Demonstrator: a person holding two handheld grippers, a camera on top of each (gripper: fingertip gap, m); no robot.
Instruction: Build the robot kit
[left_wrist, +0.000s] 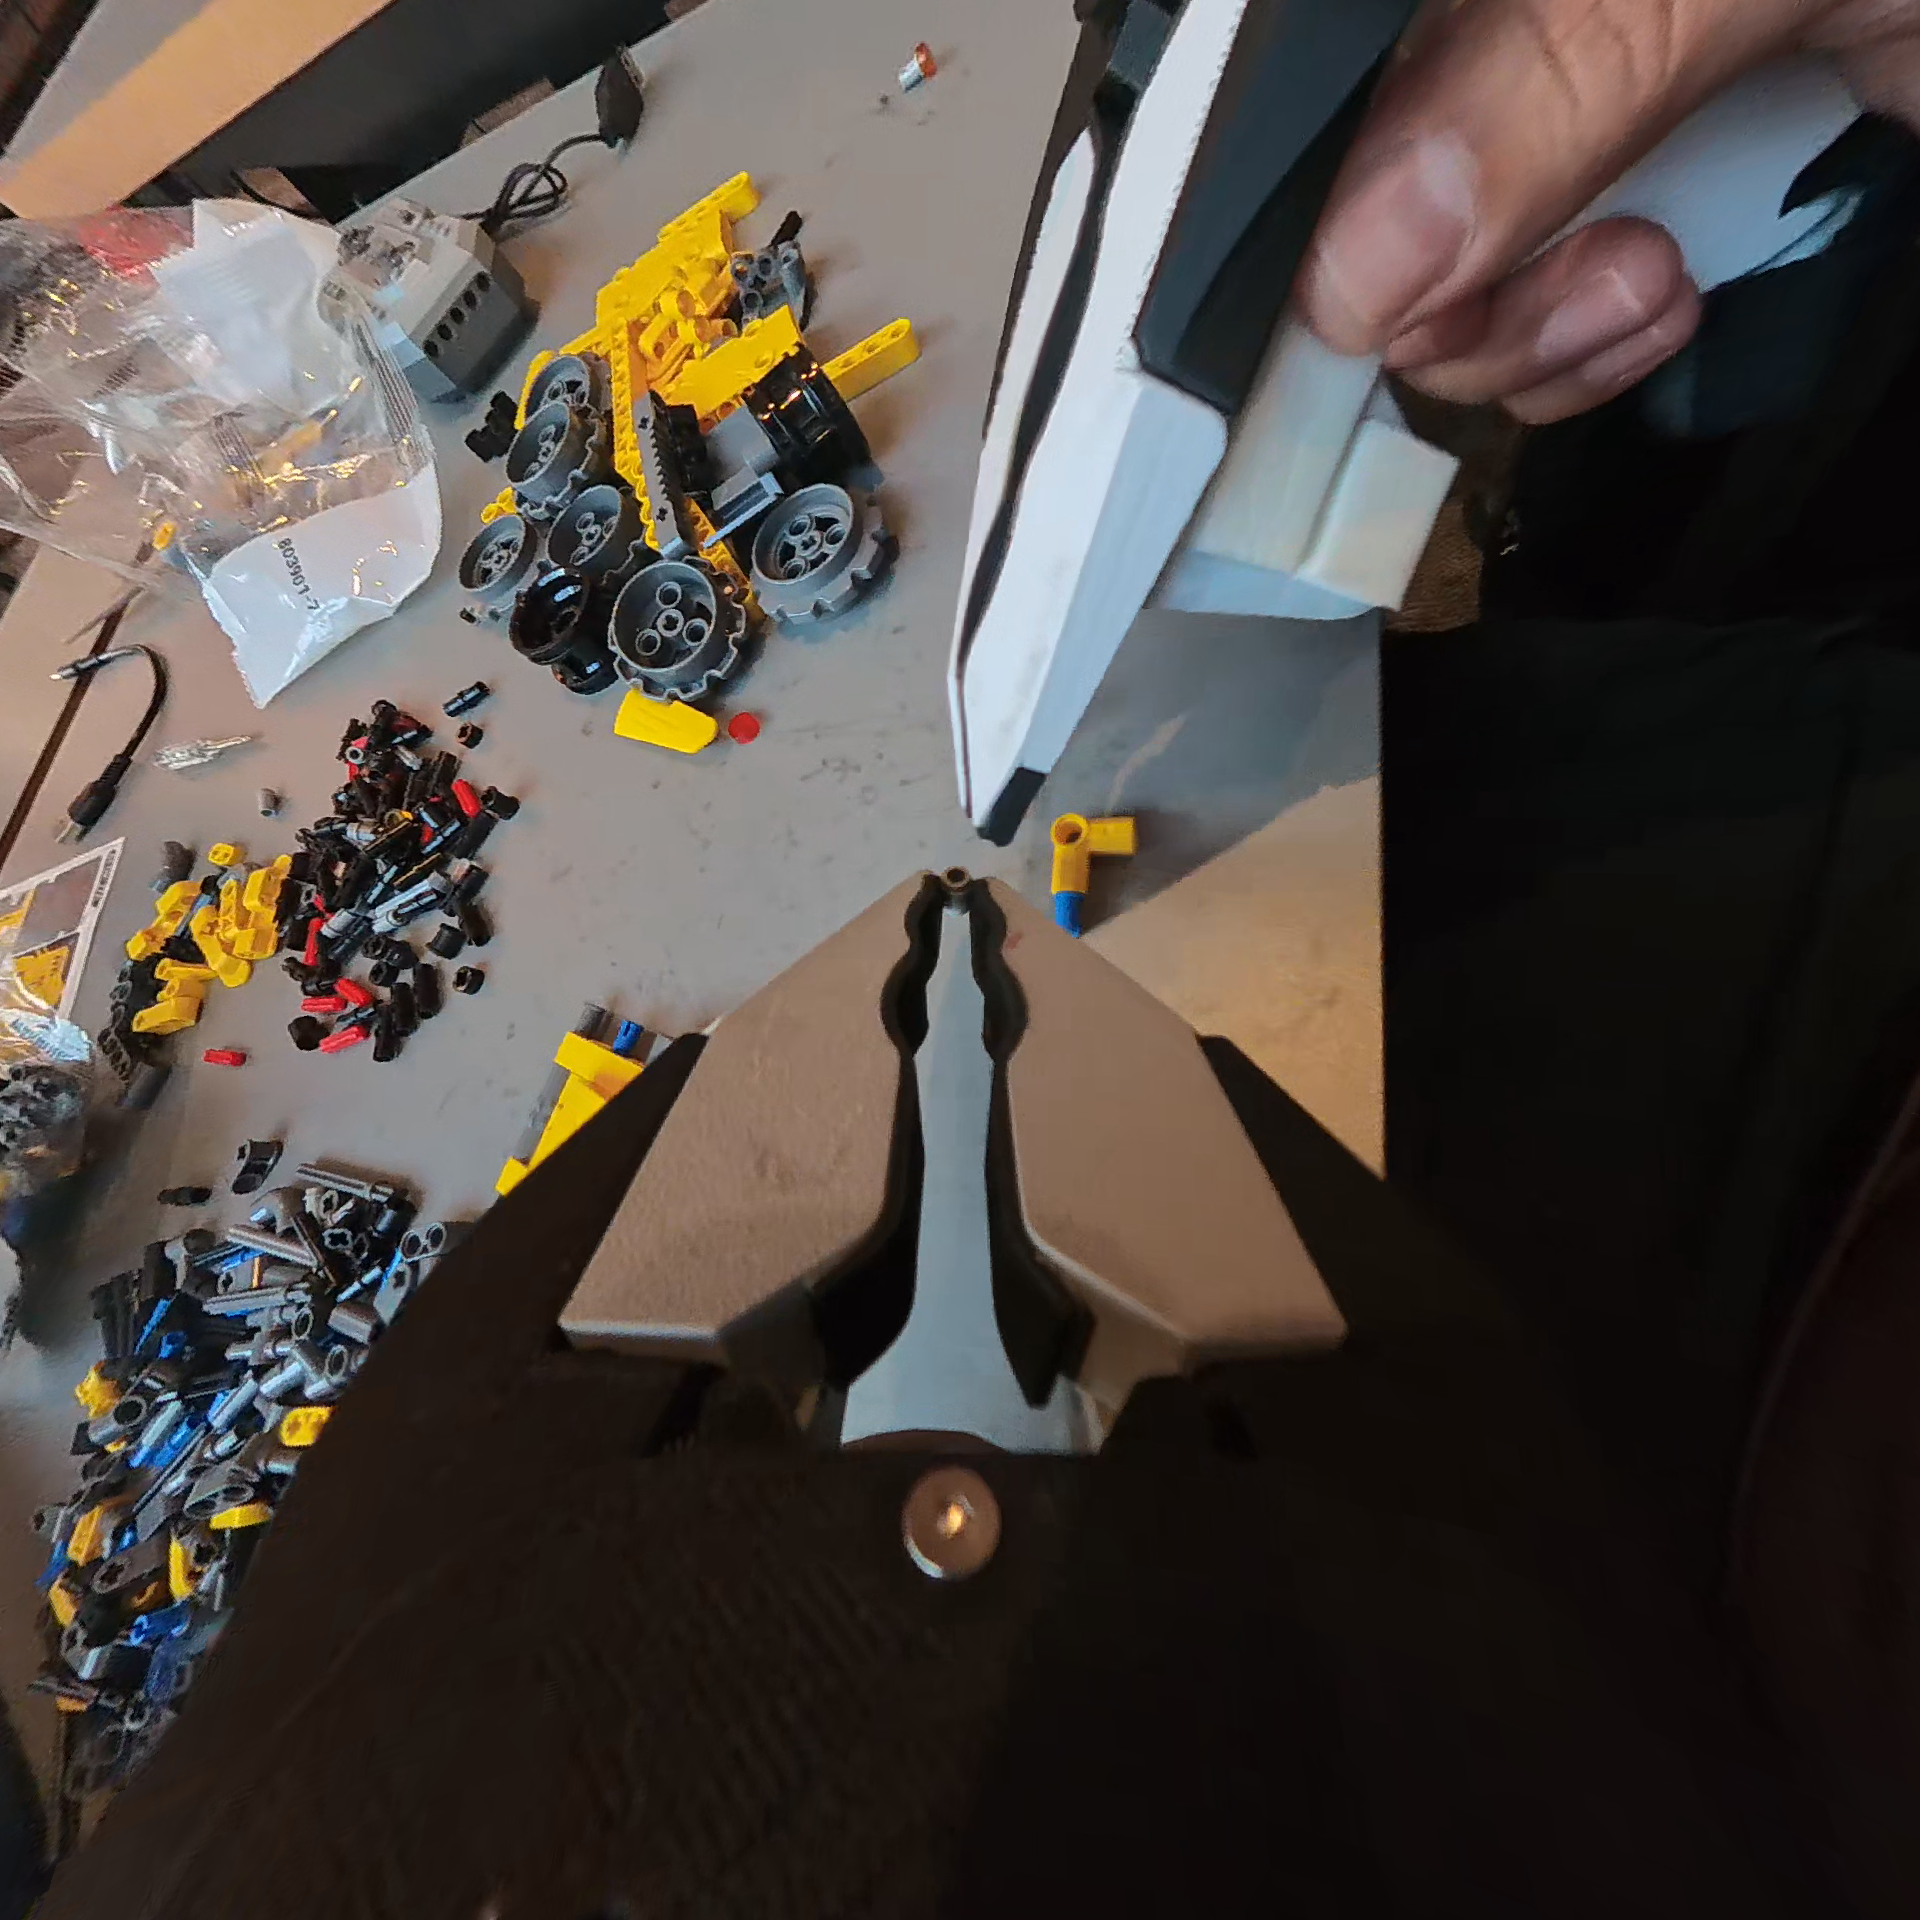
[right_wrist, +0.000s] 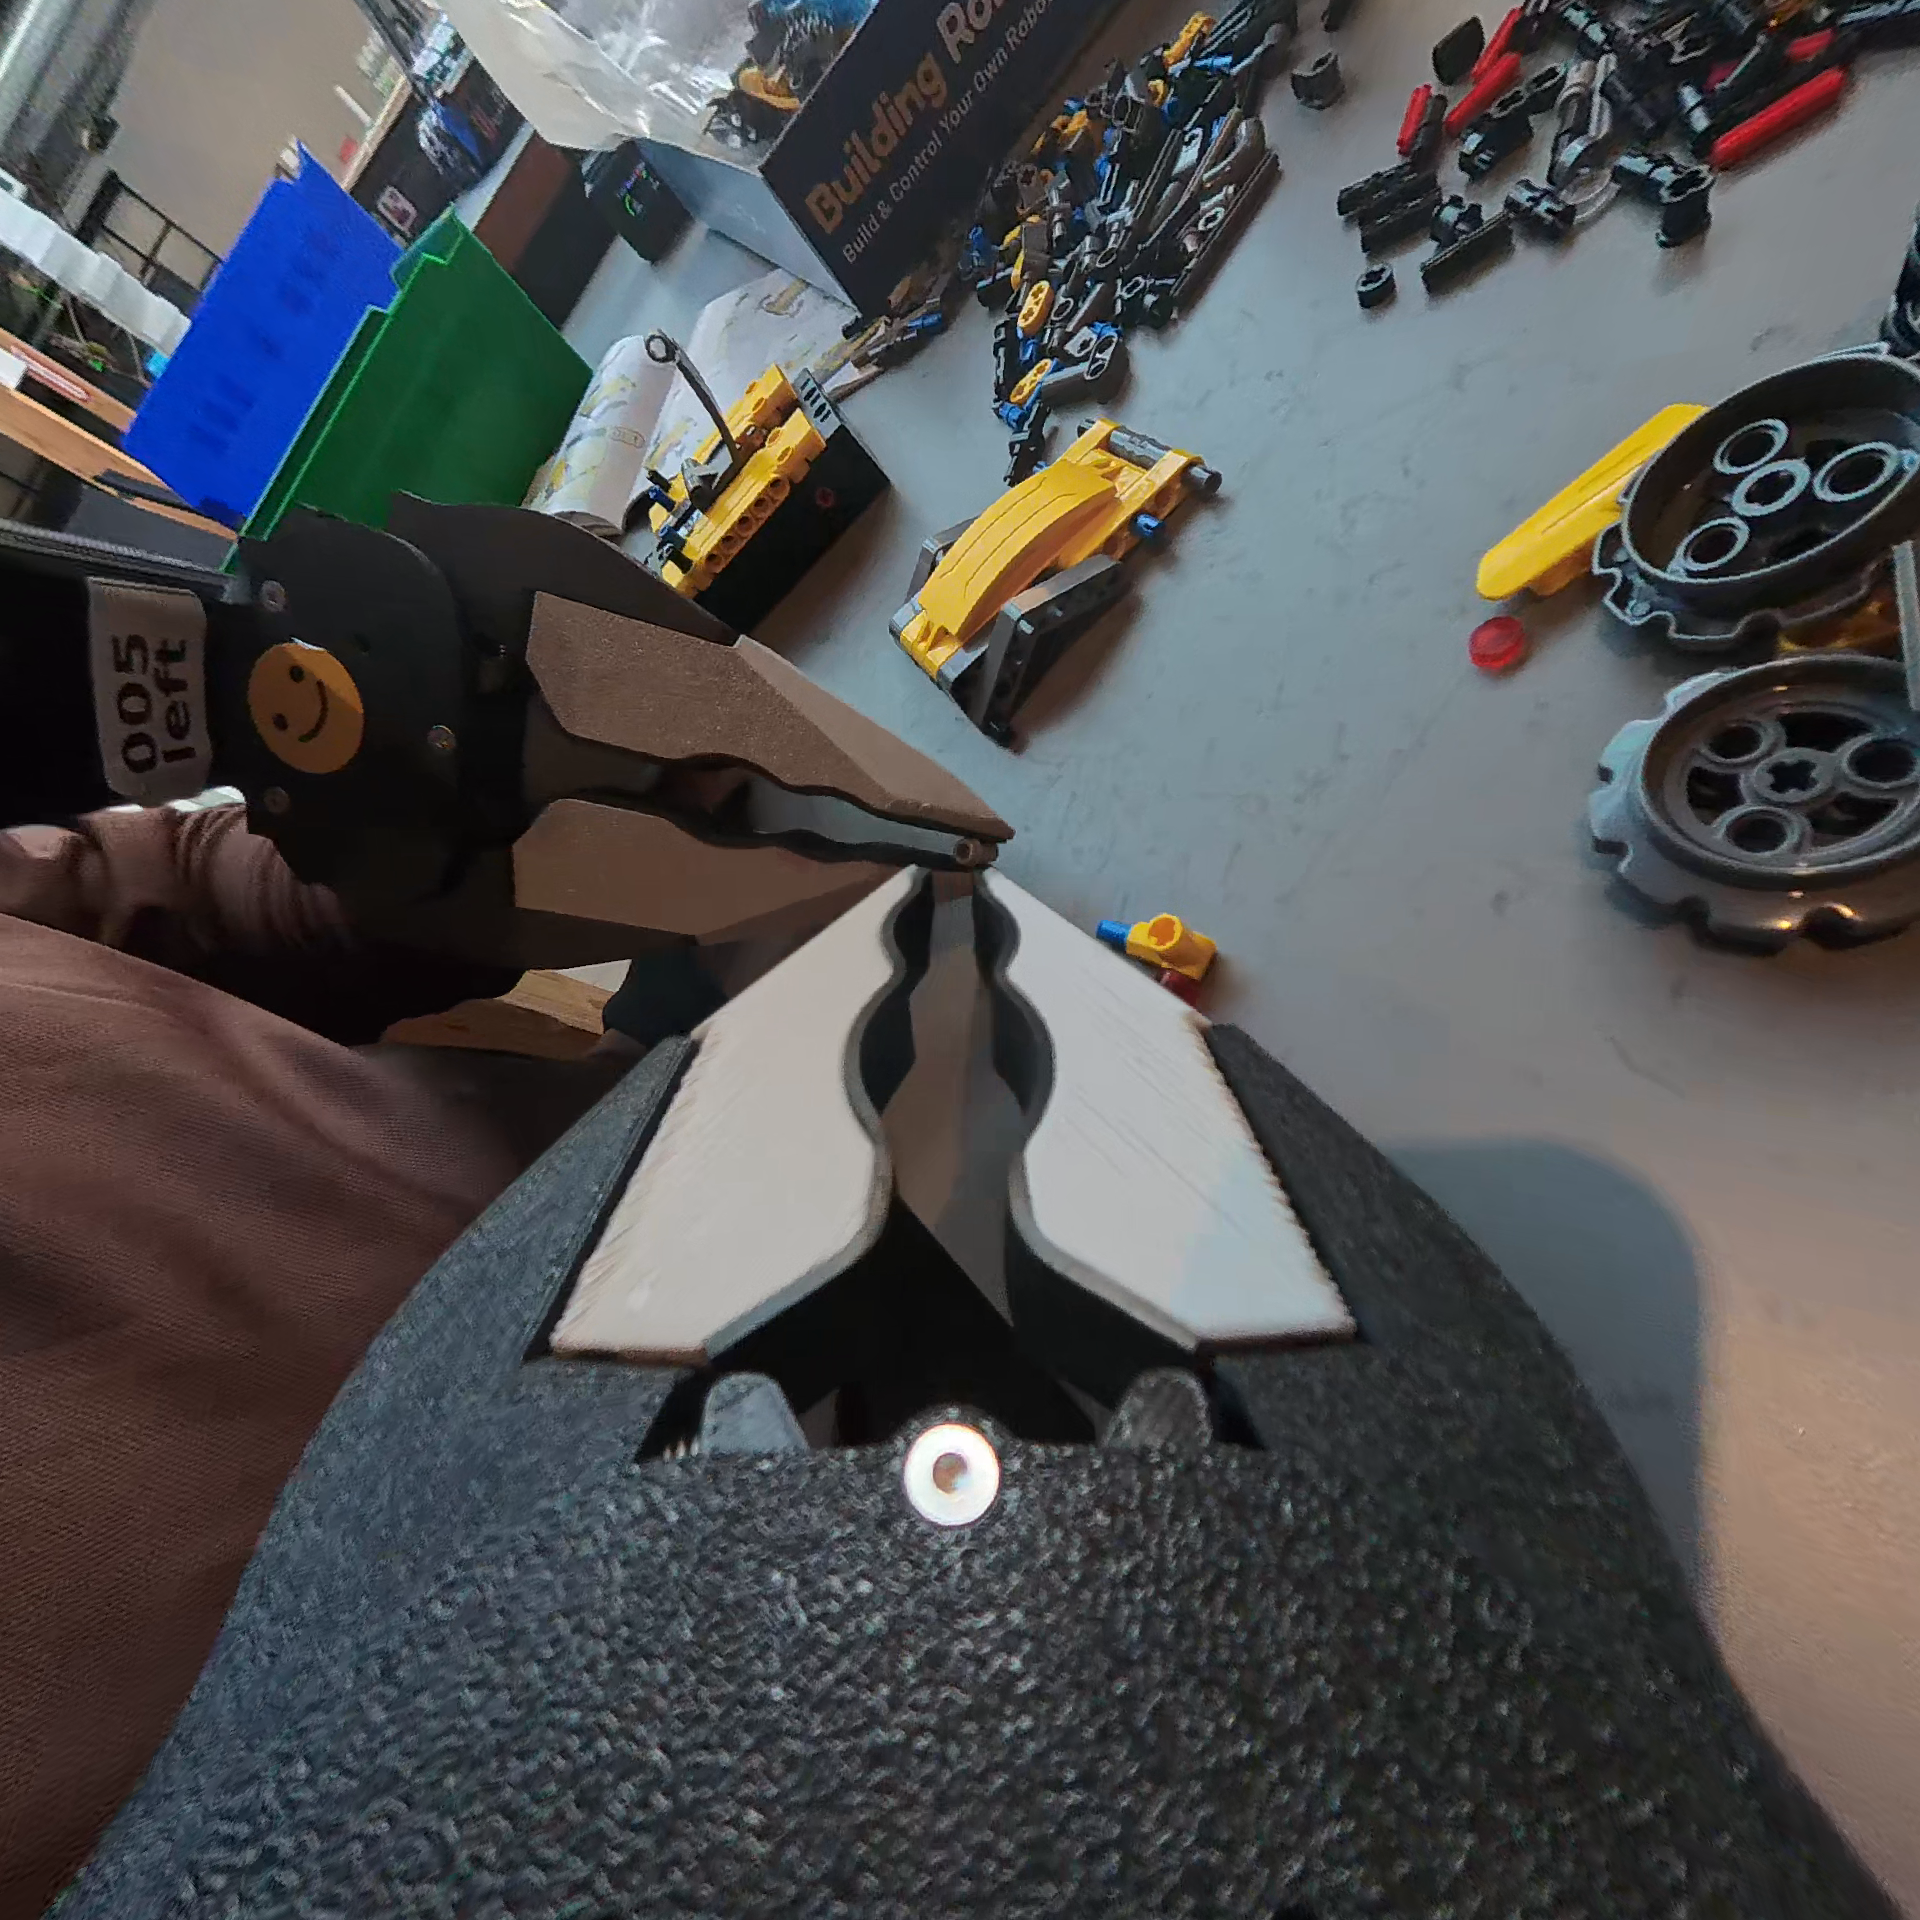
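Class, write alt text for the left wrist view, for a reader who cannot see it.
The left gripper pinches a small dark pin at its fingertips above a grey table. The white right gripper, held by a hand, points down beside a yellow and blue connector. Sorted brick piles and a yellow wheeled model lie left.

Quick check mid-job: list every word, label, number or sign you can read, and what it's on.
I don't transcribe writing; these bear it:
Dark box: large orange and white lettering, legible.
White tag on left hand-held gripper, shut on a small grey bush: digits and a word, legible.
Yellow smiley sticker beside it: no words.
White label in clear bag: number, legible.
Booklet: too small.
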